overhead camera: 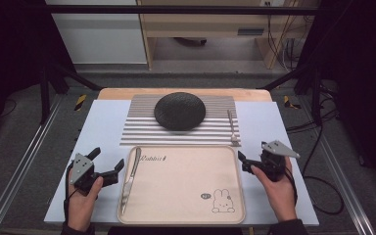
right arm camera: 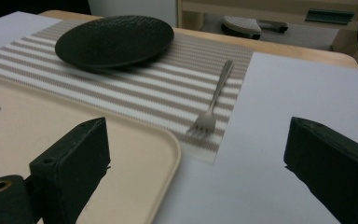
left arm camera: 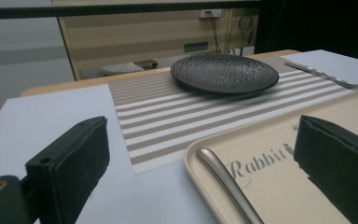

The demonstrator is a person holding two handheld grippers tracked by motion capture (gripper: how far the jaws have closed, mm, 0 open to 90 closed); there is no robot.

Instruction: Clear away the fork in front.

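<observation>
Forearms and hands enter at the bottom of the high view: left gripper [overhead camera: 108,164] sits just off the left rim of the beige tray [overhead camera: 186,218], jaws wide, nothing between them. Knife [overhead camera: 129,180] lies inside the tray along its left edge, just right of that claw, long axis running near-to-far, handle end farthest from the person. Right gripper [overhead camera: 251,156] hovers off the tray's far right corner, jaws spread and empty. Fork [overhead camera: 232,126] lies beyond that claw on the right edge of the striped placemat [overhead camera: 142,129], near-to-far. Black plate [overhead camera: 179,110] sits mid-mat, well apart from both claws. Tray print reads "Rabbit", with a rabbit drawing near the right corner. Left gripper view: jaws wide apart; knife handle [left arm camera: 223,179] between them but untouched, on the tray [left arm camera: 270,186] beside the "Rabbit" lettering; plate [left arm camera: 224,73] ahead, fork [left arm camera: 326,77] far right. Right gripper view: jaws wide, nothing held; fork [right arm camera: 214,105] ahead between them, tines toward the claw, handle away; tray corner [right arm camera: 154,154] by the left jaw; plate [right arm camera: 114,40] ahead-left.
</observation>
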